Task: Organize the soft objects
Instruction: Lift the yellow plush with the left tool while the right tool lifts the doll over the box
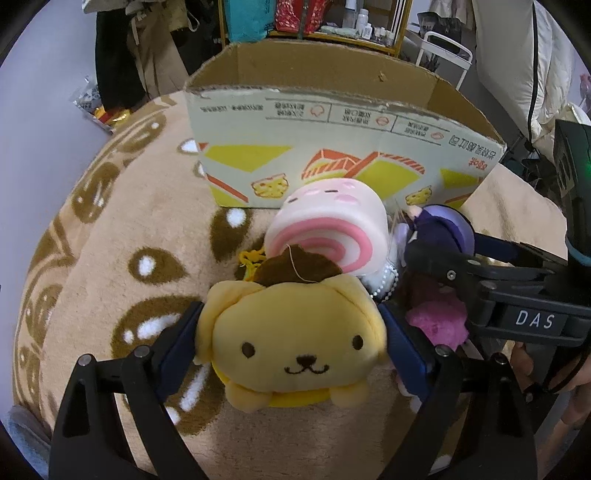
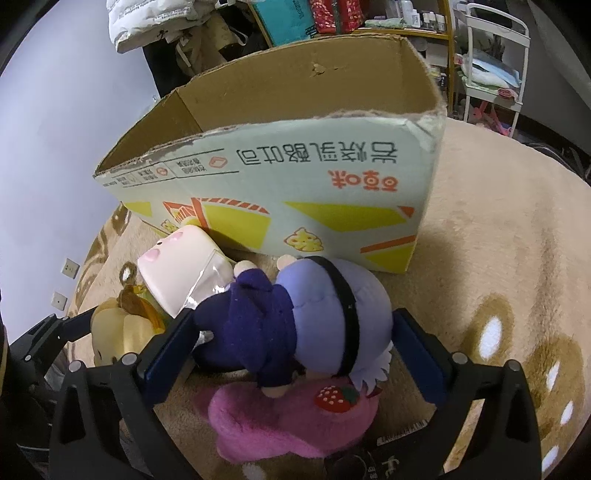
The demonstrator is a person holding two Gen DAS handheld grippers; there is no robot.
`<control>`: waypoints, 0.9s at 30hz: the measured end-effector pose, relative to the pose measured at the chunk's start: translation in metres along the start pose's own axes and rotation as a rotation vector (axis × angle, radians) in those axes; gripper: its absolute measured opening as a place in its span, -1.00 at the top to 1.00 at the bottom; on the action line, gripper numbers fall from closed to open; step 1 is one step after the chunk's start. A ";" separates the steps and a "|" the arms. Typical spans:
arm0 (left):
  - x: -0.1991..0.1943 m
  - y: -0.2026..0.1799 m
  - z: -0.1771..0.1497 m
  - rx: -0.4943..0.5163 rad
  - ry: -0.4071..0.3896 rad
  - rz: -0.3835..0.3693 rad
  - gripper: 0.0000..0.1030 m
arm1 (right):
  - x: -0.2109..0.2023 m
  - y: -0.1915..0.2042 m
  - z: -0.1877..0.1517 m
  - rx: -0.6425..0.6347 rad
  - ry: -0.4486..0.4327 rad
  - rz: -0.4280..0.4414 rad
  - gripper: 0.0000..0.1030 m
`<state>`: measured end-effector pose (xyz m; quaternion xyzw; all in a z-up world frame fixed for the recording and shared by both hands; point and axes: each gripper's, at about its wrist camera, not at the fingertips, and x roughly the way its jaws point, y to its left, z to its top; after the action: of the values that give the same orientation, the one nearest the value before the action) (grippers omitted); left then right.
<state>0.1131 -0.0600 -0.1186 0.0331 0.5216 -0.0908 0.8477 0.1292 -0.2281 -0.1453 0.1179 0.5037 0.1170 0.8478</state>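
My left gripper [image 1: 291, 332] is shut on a yellow dog plush [image 1: 295, 343] with a brown beret, pads pressing both its sides. Behind it lie a pink swirl roll cushion [image 1: 325, 236] and a purple doll [image 1: 439, 236]. My right gripper [image 2: 295, 339] has its pads on both sides of the purple doll [image 2: 314, 317], which lies over a pink strawberry plush [image 2: 288, 424]. The roll cushion [image 2: 177, 273] and the yellow plush [image 2: 114, 332] lie to its left. An open cardboard box [image 1: 332, 155] stands behind the toys; it also shows in the right wrist view [image 2: 295, 177].
The toys and box rest on a tan fleece blanket [image 1: 110, 258] with brown patterns. The right gripper's body [image 1: 517, 295] is at the right of the left wrist view. Shelves [image 1: 314, 18] and a white cart [image 2: 491, 55] stand beyond the box.
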 end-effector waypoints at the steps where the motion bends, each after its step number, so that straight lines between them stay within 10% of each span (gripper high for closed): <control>1: -0.002 0.001 0.000 -0.002 -0.007 0.003 -0.76 | -0.001 -0.001 0.000 0.006 -0.003 0.000 -1.00; 27: -0.054 0.010 -0.004 -0.018 -0.237 0.117 -0.76 | -0.074 0.014 -0.013 -0.011 -0.228 -0.057 -1.00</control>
<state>0.0876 -0.0434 -0.0728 0.0447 0.4160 -0.0399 0.9074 0.0824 -0.2377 -0.0860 0.1114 0.4065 0.0818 0.9032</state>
